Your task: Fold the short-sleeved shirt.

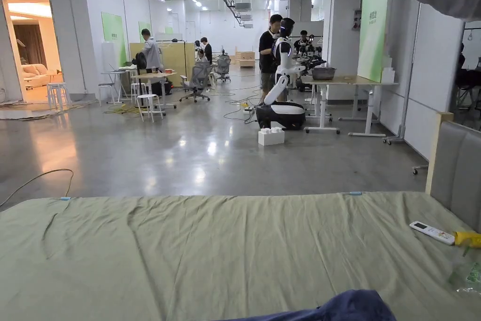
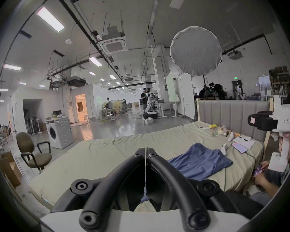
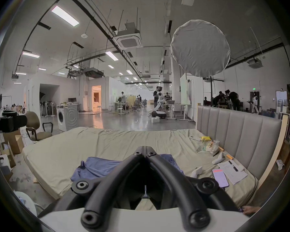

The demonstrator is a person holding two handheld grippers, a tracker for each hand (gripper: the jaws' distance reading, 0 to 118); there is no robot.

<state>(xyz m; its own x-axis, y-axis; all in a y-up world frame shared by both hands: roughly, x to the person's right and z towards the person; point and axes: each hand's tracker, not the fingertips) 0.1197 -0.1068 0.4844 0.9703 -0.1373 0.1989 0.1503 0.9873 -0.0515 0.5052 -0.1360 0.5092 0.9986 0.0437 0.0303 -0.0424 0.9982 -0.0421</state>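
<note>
A blue short-sleeved shirt [image 2: 199, 162] lies crumpled on the pale green bed sheet [image 1: 211, 251] near the bed's near edge. A corner of the shirt [image 1: 347, 308] pokes into the bottom of the head view. In the left gripper view my left gripper [image 2: 146, 149] is shut with nothing between its jaws, held above the bed to the left of the shirt. My right gripper [image 3: 145, 149] is shut too and empty, hovering over the shirt [image 3: 99, 167], which spreads beneath and behind its jaws. The other gripper [image 2: 264, 122] and a hand holding it appear at the right edge of the left gripper view.
A remote [image 1: 432, 232], a yellow item [image 1: 467, 239], a plastic bag [image 3: 211, 146], white controllers [image 3: 197, 172], a phone [image 3: 220, 178] and papers [image 3: 232, 172] lie along the grey headboard [image 3: 238, 135]. An office chair [image 2: 33, 152] and a washing machine [image 2: 60, 132] stand beyond the bed. People work far off.
</note>
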